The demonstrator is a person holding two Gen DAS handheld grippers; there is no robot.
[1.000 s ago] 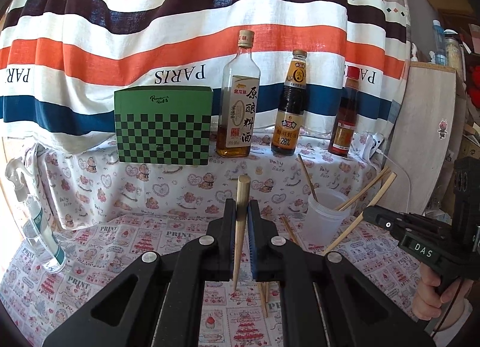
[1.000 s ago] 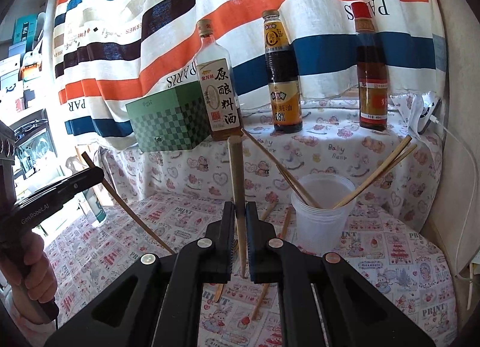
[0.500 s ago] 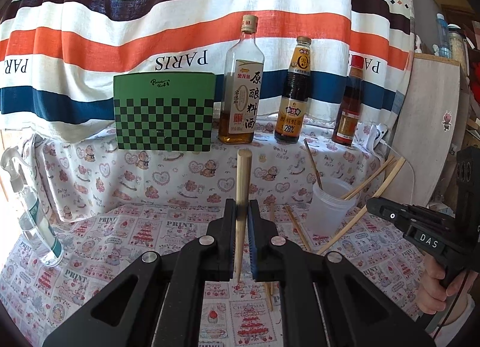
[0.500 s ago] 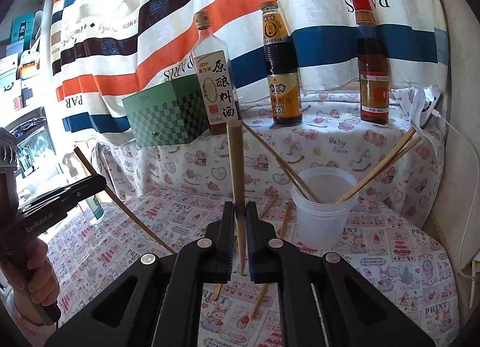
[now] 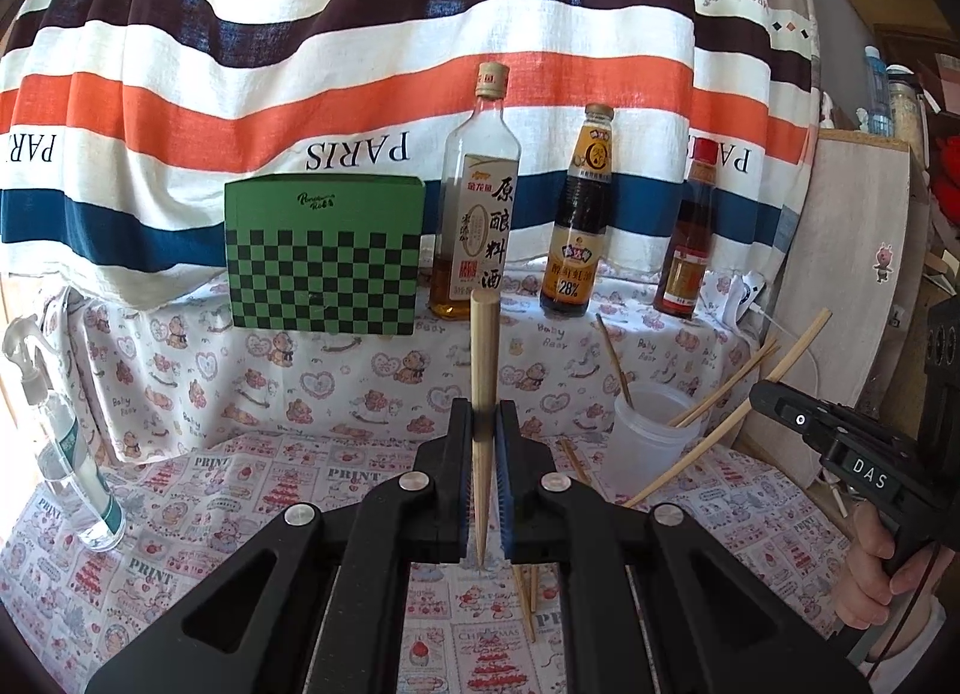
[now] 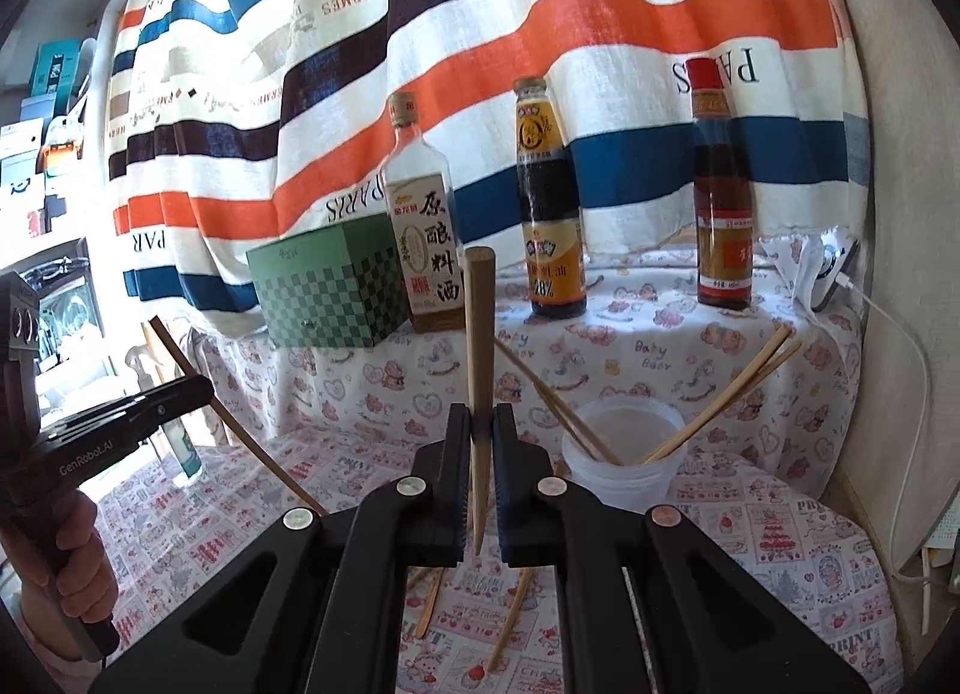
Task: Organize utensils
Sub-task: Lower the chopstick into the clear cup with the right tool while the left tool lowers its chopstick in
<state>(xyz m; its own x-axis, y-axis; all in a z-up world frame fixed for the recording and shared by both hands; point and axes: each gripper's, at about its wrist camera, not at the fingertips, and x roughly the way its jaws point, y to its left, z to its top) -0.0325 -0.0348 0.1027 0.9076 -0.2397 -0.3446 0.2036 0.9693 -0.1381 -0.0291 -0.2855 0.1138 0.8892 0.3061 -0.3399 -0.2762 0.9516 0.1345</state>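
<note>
So both tongs are clamped on a chopstick each: left tongs (image 5: 482, 430) pinch one chopstick (image 5: 483, 358) upright, right tongs (image 6: 482, 430) pinch another chopstick (image 6: 480, 346), thick ends poking up past the tips.

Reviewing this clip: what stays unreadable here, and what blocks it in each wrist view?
- Loose wooden chopsticks on the printed cloth: left wrist view, mostly behind the left gripper.
- Clear plastic cup: right wrist view, its base sits behind the right gripper, and its inside is washed out.
- Clear spray bottle: left wrist view, label too small to read.

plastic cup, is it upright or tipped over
Upright: the plastic cup stands on the tablecloth, mouth up, with several chopsticks leaning out over its rim.
</note>
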